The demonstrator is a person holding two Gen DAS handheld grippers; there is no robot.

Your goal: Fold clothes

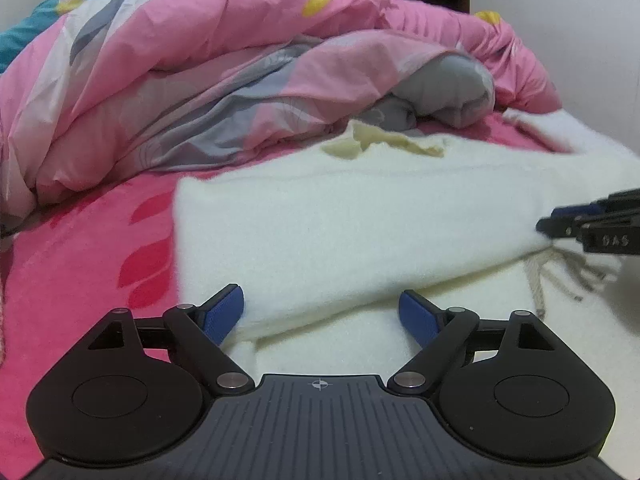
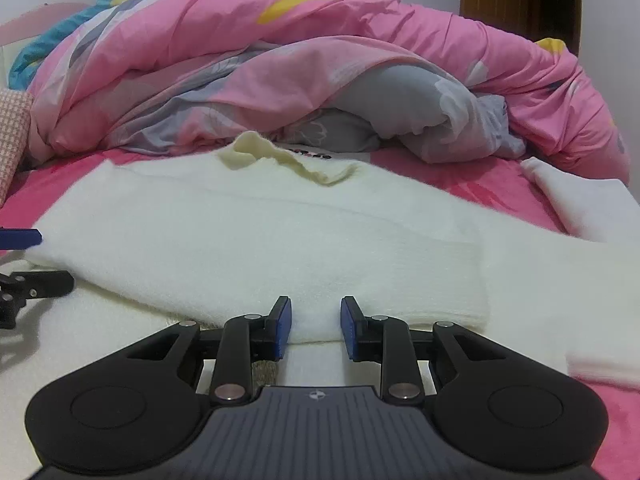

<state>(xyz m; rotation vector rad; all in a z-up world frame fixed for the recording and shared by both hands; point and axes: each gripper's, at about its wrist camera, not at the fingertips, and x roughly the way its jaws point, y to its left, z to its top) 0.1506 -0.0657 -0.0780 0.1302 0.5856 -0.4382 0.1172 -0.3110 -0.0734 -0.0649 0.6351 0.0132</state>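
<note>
My left claw (image 1: 322, 314) gapes wide at the folded edge of the cream sweater (image 1: 360, 220), its blue pads clear of the fleece and gripping nothing. My right claw (image 2: 316, 326) stands narrowly parted with a ridge of that same fold between its pads (whether they truly pinch it I cannot tell). The sweater lies flat on the pink bed sheet (image 1: 80, 260), in front of the heaped pink quilt (image 2: 320, 40); dark printing beyond its collar is unreadable.
</note>
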